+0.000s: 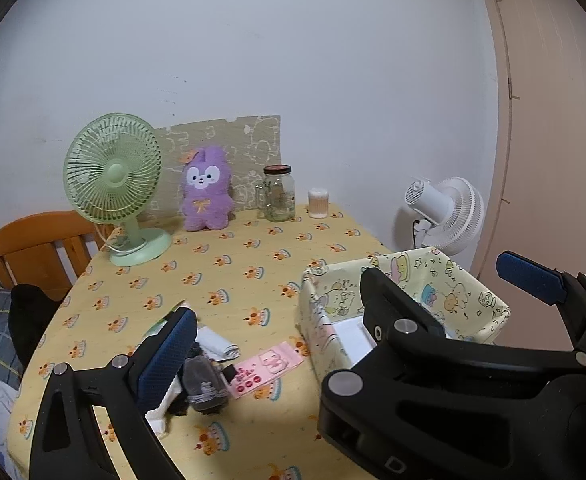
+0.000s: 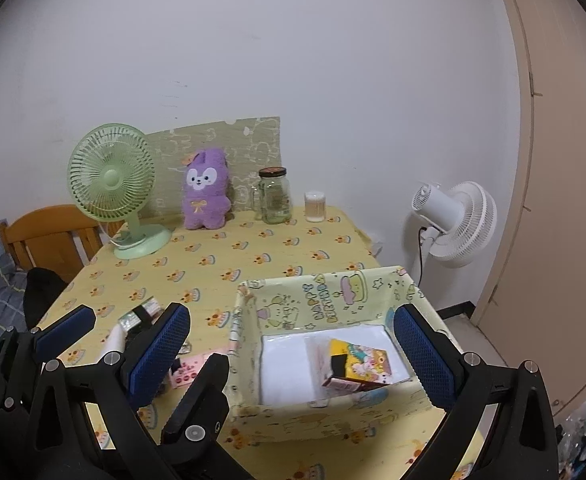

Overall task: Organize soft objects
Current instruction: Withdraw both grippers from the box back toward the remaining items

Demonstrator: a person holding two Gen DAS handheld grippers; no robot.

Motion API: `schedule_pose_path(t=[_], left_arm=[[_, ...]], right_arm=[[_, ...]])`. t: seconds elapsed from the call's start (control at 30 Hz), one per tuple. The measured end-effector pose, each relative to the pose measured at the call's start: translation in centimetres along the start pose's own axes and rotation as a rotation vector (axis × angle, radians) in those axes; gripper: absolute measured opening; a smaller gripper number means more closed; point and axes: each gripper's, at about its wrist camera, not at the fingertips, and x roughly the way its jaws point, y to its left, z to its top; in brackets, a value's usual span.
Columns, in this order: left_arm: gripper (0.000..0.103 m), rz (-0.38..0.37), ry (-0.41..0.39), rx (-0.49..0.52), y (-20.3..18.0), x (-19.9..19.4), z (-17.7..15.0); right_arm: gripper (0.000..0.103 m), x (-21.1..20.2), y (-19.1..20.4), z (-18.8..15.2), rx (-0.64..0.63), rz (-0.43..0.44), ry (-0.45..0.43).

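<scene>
A small heap of soft items lies on the yellow tablecloth: a grey sock (image 1: 205, 384), white folded cloth (image 1: 217, 344) and a pink card pack (image 1: 267, 368). My left gripper (image 1: 289, 320) hovers open above this heap, its left pad (image 1: 169, 352) beside the sock, nothing held. To the right stands a cartoon-print fabric box (image 2: 249, 352) holding a white sheet and a colourful carton (image 2: 357, 364). My right gripper (image 2: 291, 316) hangs open and empty over the box's near side. The two grippers are close, with their inner fingers overlapping. A purple plush (image 2: 205, 190) sits upright at the table's back.
A green desk fan (image 1: 113, 184), a glass jar (image 1: 279, 194) and a cotton-swab tub (image 1: 318, 202) line the back edge. A wooden chair (image 1: 33, 248) stands left with a black item on it. A white fan (image 2: 453, 220) and a door are at the right.
</scene>
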Motion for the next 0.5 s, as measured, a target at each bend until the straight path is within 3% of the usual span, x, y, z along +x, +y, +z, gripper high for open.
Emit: schedule_pose_path(t=[0.5], left_arm=[[0.101,0.026,-0.018,0.008,2.9,-2.0,-0.9]], right_arm=[[0.103,-1.1,3.4,-0.5,-0.006,0.026,-0.014]])
